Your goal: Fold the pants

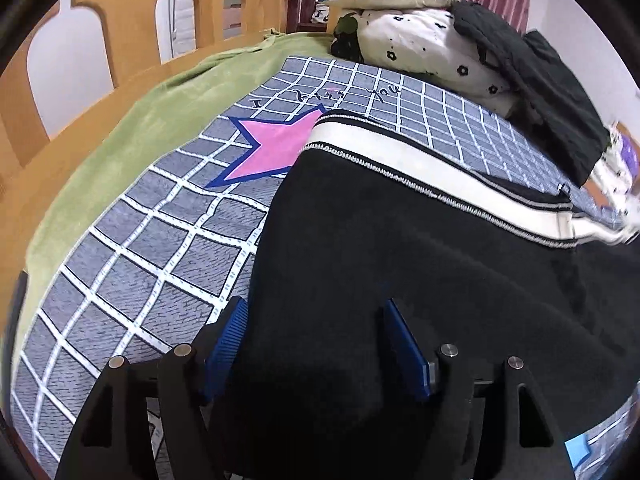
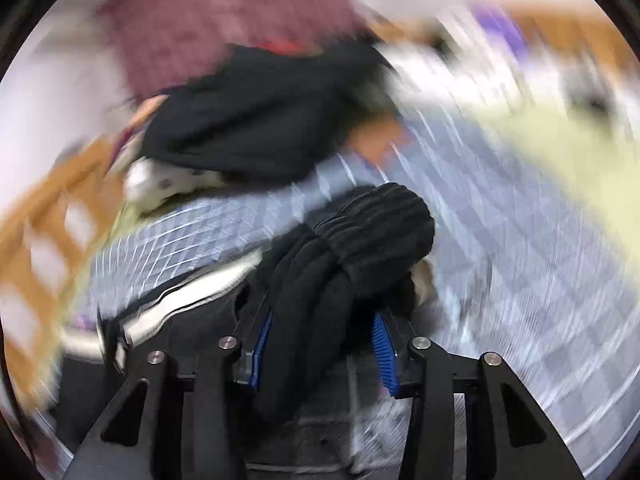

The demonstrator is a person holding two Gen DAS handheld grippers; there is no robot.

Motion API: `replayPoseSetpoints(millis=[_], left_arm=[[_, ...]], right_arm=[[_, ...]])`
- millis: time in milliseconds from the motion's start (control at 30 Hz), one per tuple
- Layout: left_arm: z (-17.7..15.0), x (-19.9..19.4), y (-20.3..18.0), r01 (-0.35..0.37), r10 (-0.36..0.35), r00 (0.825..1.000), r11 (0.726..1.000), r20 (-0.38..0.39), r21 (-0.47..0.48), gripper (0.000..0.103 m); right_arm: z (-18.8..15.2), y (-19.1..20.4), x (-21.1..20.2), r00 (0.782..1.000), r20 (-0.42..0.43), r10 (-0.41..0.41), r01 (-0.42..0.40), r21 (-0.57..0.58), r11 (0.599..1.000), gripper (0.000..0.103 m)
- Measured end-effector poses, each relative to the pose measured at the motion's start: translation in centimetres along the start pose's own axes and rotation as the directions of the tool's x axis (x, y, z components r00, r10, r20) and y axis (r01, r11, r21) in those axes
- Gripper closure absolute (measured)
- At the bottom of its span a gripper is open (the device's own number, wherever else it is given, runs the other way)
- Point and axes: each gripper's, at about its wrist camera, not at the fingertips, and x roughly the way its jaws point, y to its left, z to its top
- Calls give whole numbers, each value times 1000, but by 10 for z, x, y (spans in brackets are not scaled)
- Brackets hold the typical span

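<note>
The black fleece pants with a white side stripe [image 1: 400, 240] lie spread on the grey grid-patterned bedspread [image 1: 140, 248], left gripper [image 1: 316, 344] down-tilted, jaws apart over the cloth, right gripper [image 2: 324, 344] clamped on a bunched cuff.

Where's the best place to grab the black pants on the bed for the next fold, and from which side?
Probably the near left edge of the black pants, coming in from the checked sheet side. That edge lies flat and free on the bed, right by the left hand-held gripper. The far side carries the white stripe.
</note>
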Motion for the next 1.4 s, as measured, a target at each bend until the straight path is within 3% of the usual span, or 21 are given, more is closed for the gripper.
replayPoseSetpoints(millis=[33, 100, 133, 200, 267, 367, 467, 533, 633, 700, 800, 900, 933, 1000, 1100, 1233, 1400], left_arm=[[0, -1, -2, -8, 8, 1000, 1000, 4, 11, 35], [-1, -2, -2, -10, 10, 1000, 1000, 8, 12, 35], [-1, -2, -2, -9, 9, 1000, 1000, 5, 6, 35], [1, -2, 0, 0, 0, 1000, 1000, -2, -15, 35], [2, -4, 2, 12, -12, 1000, 1000, -4, -26, 34], [1, -9, 3, 26, -26, 1000, 999, 7, -32, 34], [-1, -17, 4, 49, -47, 998, 998, 32, -43, 34], [-1, -24, 6, 79, -77, 996, 995, 38, -60, 34], [-1, -38, 10, 148, -144, 988, 987, 62, -56, 34], [-1, -47, 11, 145, -141, 987, 989, 82, -38, 34], [-6, -50, 16, 120, -119, 990, 993, 77, -8, 34], [-17, -36, 24, 104, -104, 994, 995, 21, -3, 32], [-22, -23, 26, 97, -97, 995, 995, -30, -5, 32], [-29, -12, 32, 131, -133, 989, 991, -57, -38, 29], [-32, -15, 38, 169, -171, 985, 984, -30, -62, 28], [-38, -16, 42, 210, -210, 978, 977, -2, -38, 28], [-49, -22, 48, 254, -255, 966, 967, 50, 10, 27]], right_arm=[[-1, 13, -14, 997, 71, -8, 17, -130, 991, 60], [-8, 21, -19, 996, 80, -38, 55, -224, 973, 53], [-12, 16, -12, 998, 28, -55, 59, -223, 973, 45], [-23, -10, 9, 988, -125, -89, 67, -174, 982, 44], [-33, -38, 13, 975, -195, -105, 88, -91, 992, 45], [-34, -52, -12, 984, -162, -78, 74, -31, 997, 44], [-24, -27, -39, 992, -64, -110, 103, -109, 989, 44], [-20, -11, -43, 997, -48, -65, 58, -129, 990, 44], [-23, 10, -28, 997, -79, -8, -4, -147, 989, 44], [-32, 15, -8, 991, -131, -6, -14, -151, 988, 44], [-58, 12, 30, 969, -237, -76, 43, -144, 989, 47], [-54, 27, 19, 970, -210, -122, 82, -189, 979, 47], [-52, 31, 13, 972, -205, -115, 75, -189, 979, 47], [-45, 43, -2, 975, -198, -98, 64, -171, 983, 47], [-45, 68, -16, 974, -220, -46, 16, -135, 991, 47], [-52, 127, -29, 963, -255, 93, -127, -118, 985, 47], [-71, 198, -38, 927, -276, 252, -285, -86, 955, 47]])
